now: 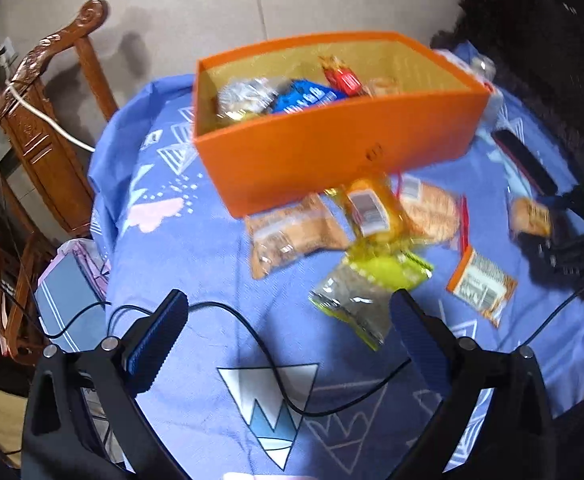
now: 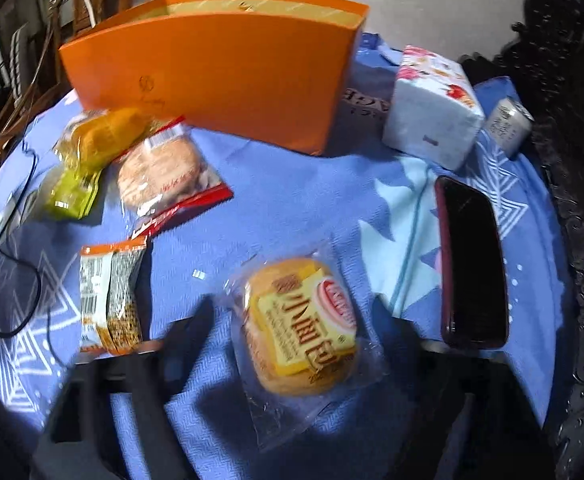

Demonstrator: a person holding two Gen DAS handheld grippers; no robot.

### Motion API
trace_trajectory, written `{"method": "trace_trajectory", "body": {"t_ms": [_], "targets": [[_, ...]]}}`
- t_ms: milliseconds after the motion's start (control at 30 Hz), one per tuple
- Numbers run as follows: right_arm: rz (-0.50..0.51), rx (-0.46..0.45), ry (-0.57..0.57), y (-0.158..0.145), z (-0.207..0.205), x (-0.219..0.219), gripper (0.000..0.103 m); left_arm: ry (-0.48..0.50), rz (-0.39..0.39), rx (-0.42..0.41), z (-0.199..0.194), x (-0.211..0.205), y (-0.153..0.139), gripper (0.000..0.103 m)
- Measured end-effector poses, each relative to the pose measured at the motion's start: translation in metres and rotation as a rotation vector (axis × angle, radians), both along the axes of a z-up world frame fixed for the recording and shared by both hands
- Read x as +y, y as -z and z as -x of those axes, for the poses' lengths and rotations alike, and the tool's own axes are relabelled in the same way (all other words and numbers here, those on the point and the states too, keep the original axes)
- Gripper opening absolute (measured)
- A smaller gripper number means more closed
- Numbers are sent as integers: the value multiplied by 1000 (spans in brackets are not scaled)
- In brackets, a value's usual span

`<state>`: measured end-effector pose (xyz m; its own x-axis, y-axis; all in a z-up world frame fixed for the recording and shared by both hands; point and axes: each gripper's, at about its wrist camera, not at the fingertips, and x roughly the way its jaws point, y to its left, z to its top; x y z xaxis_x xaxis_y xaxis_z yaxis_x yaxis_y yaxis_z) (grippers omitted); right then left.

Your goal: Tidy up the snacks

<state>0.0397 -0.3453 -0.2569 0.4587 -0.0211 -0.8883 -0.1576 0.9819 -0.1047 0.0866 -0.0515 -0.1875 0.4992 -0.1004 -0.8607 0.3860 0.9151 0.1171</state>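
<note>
Only left view shows orange box (image 1: pixel 332 148) contents; both grippers' fingers spread, pinching nothing.

Table's near edge: bare cloth (image 1: pixel 196 248), crossed by a cable (image 1: pixel 252 332).
Table's far edge: orange box (image 1: pixel 332 140), snack packets (image 1: pixel 372 216) crowded against it.
Table's right edge: phone (image 2: pixel 472 264), tissue pack (image 2: pixel 432 108).

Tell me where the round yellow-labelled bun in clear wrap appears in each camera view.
Left wrist view: far right edge, small and blurred, on the blue patterned cloth.
Right wrist view: bottom centre, between the fingers of the right hand-held gripper.
Shared landmark: the orange cardboard box.
</note>
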Motion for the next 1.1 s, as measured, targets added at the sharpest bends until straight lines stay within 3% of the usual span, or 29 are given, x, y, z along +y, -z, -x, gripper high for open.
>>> {"method": "trace_trajectory", "body": {"t_ms": [167, 433, 633, 767, 900, 1100], "targets": [[-29, -18, 28, -6, 6, -2, 51, 142, -23, 14, 3, -26, 28, 99], [-175, -42, 179, -28, 28, -7, 51, 320, -84, 53, -9, -54, 73, 99], [-219, -47, 251, -38, 46, 4, 52, 392, -40, 116, -24, -60, 92, 99], [-223, -41, 262, -40, 51, 16, 52, 413, 30, 168, -30, -61, 101, 86], [-229, -46, 272, -44, 55, 22, 52, 410, 62, 166, -33, -54, 98, 73], [-214, -47, 297, -45, 61, 19, 52, 432, 43, 138, -27, -53, 97, 67]]}}
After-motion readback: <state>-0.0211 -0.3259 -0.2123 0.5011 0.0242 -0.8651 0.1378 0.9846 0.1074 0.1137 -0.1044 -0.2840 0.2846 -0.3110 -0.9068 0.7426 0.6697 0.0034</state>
